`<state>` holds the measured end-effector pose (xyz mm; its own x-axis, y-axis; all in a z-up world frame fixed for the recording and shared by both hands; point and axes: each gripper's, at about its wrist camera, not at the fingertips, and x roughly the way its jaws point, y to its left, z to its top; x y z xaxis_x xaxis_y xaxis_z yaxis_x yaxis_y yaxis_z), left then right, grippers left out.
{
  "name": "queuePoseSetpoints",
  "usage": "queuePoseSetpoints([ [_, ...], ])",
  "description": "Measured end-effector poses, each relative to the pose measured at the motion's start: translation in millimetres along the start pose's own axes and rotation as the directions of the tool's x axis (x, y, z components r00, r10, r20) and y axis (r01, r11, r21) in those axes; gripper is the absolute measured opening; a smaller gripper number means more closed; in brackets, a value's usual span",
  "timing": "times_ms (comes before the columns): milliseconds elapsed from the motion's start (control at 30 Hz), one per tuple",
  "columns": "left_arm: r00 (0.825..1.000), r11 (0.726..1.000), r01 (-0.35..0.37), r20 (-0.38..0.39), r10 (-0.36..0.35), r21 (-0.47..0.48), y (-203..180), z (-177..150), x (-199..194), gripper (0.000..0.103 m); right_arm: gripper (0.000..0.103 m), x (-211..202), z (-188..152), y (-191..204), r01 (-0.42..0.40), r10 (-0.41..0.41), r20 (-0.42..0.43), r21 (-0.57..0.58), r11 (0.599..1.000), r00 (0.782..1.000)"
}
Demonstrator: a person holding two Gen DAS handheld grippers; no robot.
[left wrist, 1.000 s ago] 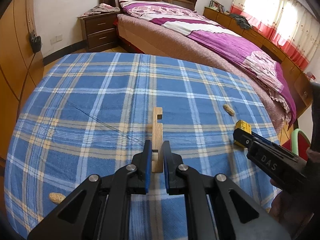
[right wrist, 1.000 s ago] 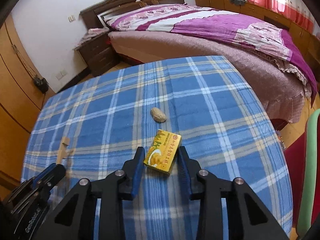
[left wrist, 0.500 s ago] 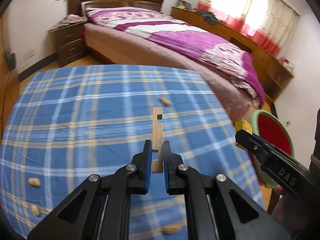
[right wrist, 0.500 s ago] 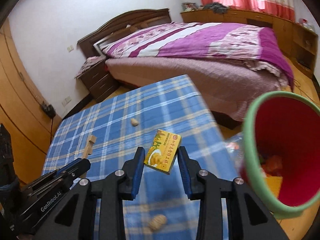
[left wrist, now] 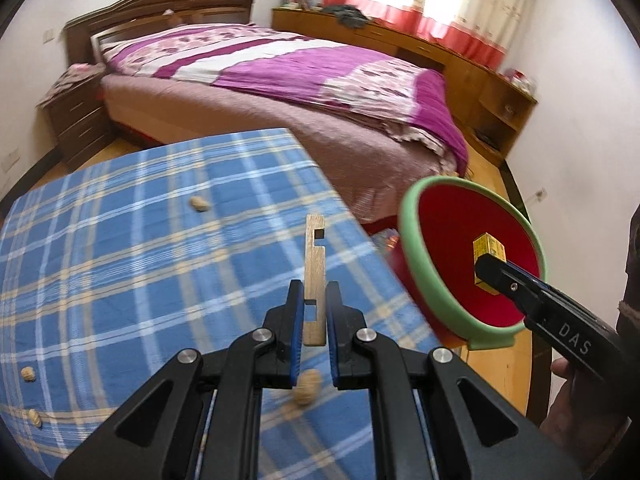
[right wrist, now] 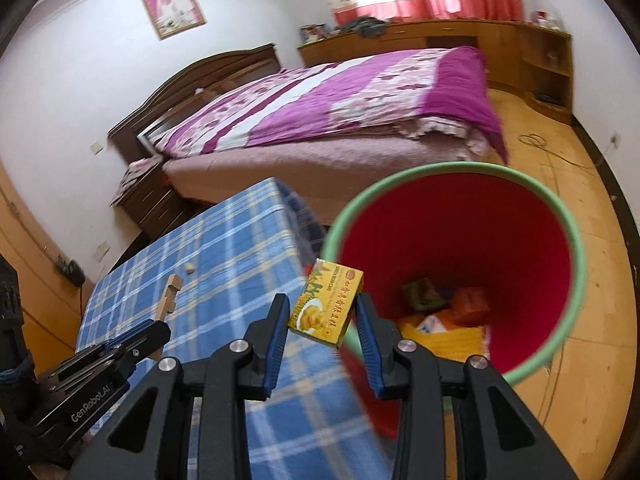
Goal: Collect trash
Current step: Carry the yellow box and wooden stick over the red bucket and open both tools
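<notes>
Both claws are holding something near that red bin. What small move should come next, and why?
Probably carry the right gripper a little further over the bin's green rim, then open its jaws. The yellow box it grips hangs at the rim, not yet clearly over the opening.

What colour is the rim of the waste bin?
Green, around a red bin; clearest in the right wrist view.
</notes>
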<state>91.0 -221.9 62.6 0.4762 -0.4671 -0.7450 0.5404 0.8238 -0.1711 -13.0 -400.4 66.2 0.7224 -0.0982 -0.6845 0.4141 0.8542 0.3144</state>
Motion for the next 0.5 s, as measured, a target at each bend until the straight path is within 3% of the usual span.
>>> queuePoseSetpoints([
  [500,0.992,0.982,0.126,-0.042,-0.121,0.142,-94.2,7.4,43.4,0.01,0.039,-12.0,-2.3,-90.4,0.051,-0.053,0.011,0.153,0.987,0.999],
])
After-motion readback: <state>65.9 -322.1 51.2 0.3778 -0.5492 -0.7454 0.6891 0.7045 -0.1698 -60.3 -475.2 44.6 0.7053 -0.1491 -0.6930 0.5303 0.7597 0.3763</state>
